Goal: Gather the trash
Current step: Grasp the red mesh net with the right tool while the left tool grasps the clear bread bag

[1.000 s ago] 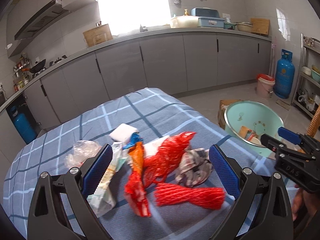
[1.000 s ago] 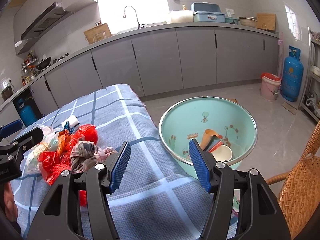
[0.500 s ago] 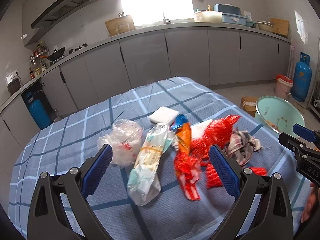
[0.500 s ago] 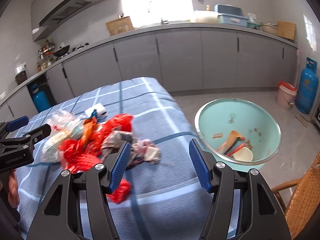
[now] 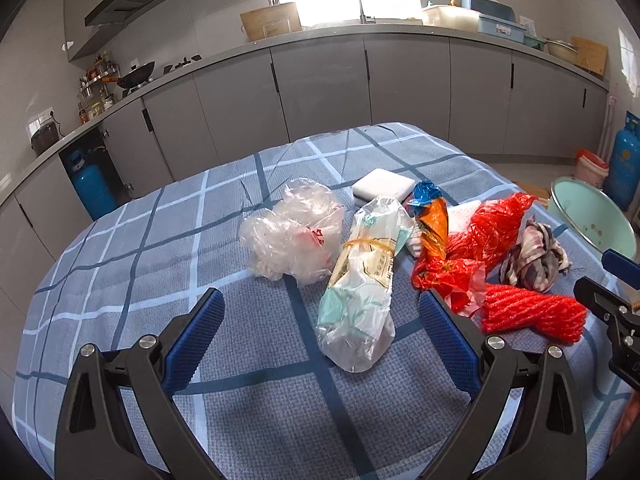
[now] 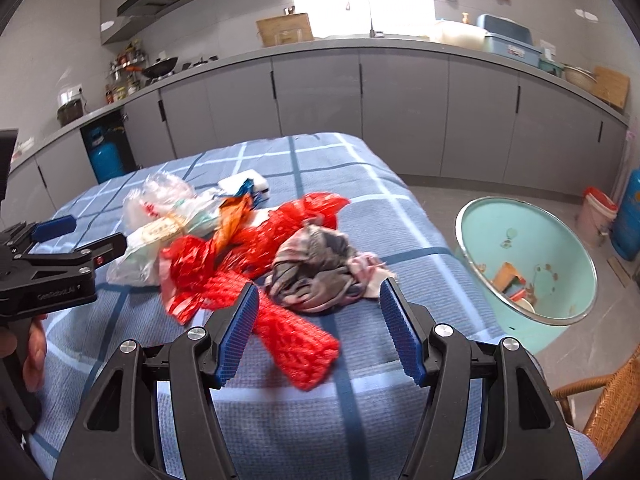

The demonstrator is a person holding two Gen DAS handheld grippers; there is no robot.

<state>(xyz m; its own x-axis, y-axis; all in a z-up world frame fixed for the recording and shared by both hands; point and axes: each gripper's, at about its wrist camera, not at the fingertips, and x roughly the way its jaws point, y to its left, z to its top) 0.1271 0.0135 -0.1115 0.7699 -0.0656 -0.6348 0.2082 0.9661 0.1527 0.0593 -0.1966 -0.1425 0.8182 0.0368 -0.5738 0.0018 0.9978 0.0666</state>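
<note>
Nearest in each wrist view are the tools themselves: the left gripper and the right gripper both stand wide apart at the pads with nothing between them. Just beyond the left one, at 12 o'clock, lies a long plastic packet bound with a yellow band; its print is too small to read. At 11 o'clock sits a crumpled clear bag with red marks, and at 2 o'clock a red mesh sleeve and red netting. Ahead of the right gripper rests a wadded grey cloth. All of it lies on the blue checked tablecloth. Off the table at 3 o'clock in the right view stands the mint basin, already holding a few scraps, so collecting looks begun, with most of the pile left. The only readable writing is "GenRobot.AI", faintly, on the left tool's body.
</note>
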